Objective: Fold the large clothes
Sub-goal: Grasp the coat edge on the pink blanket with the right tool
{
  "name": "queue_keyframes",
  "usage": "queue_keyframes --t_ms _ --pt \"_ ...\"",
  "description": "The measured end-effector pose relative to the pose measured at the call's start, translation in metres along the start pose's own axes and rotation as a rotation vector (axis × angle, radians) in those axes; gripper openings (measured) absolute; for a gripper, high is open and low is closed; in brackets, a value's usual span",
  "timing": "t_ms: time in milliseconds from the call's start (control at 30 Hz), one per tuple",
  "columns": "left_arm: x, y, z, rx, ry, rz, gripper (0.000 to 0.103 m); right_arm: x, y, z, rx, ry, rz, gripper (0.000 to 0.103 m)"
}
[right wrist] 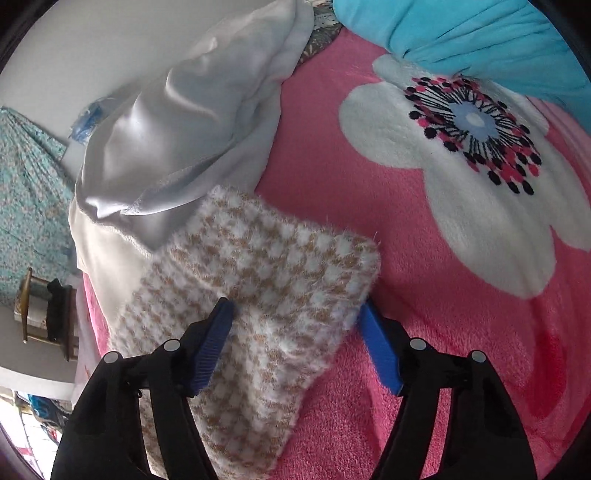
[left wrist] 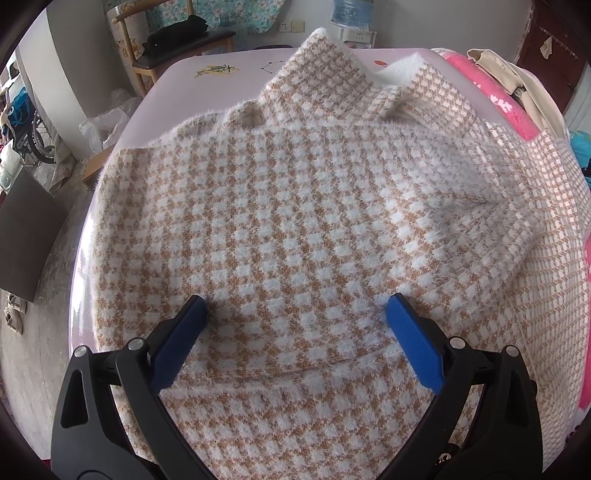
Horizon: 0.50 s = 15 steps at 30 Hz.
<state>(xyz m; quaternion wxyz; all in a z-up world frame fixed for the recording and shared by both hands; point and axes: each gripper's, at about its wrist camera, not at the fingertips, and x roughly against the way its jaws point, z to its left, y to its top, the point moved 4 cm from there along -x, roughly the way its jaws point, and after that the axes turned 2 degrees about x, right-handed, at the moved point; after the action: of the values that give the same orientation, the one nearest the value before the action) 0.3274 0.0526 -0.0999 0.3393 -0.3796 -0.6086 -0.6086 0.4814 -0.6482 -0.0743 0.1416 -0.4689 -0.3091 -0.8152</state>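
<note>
A fuzzy tan-and-white houndstooth sweater (left wrist: 295,206) lies spread over a pale pink table (left wrist: 177,70), with folds and a raised flap at the far side. My left gripper (left wrist: 295,310) is open just above the sweater's near part, its blue fingers (left wrist: 181,343) on either side of the fabric and holding nothing. In the right wrist view a sleeve end of the same sweater (right wrist: 266,273) lies on a pink flowered blanket (right wrist: 443,295). My right gripper (right wrist: 295,314) is open, its jaws straddling the sleeve's width.
A white satin garment (right wrist: 173,129) lies heaped beyond the sleeve, and a turquoise cloth (right wrist: 461,33) sits at the far right. A wooden chair (left wrist: 177,48) with black items stands behind the table. A pink blanket (left wrist: 495,99) and a beige garment (left wrist: 517,77) lie to the right.
</note>
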Motion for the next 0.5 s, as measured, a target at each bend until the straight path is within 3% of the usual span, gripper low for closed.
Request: queue_keyframes --t_ms 200,333,500 --pt "0.002 -0.004 0.0 -0.002 -0.002 -0.003 0.095 0.013 -0.007 0.011 0.062 -0.053 -0.055 0.028" --pt "0.001 -0.001 0.0 -0.006 -0.007 -0.004 0.095 0.044 -0.013 0.026 0.102 -0.089 -0.14 0.022" --pt "0.003 -0.003 0.0 -0.009 -0.01 -0.002 0.095 0.106 -0.03 0.052 0.225 -0.087 -0.269 0.02"
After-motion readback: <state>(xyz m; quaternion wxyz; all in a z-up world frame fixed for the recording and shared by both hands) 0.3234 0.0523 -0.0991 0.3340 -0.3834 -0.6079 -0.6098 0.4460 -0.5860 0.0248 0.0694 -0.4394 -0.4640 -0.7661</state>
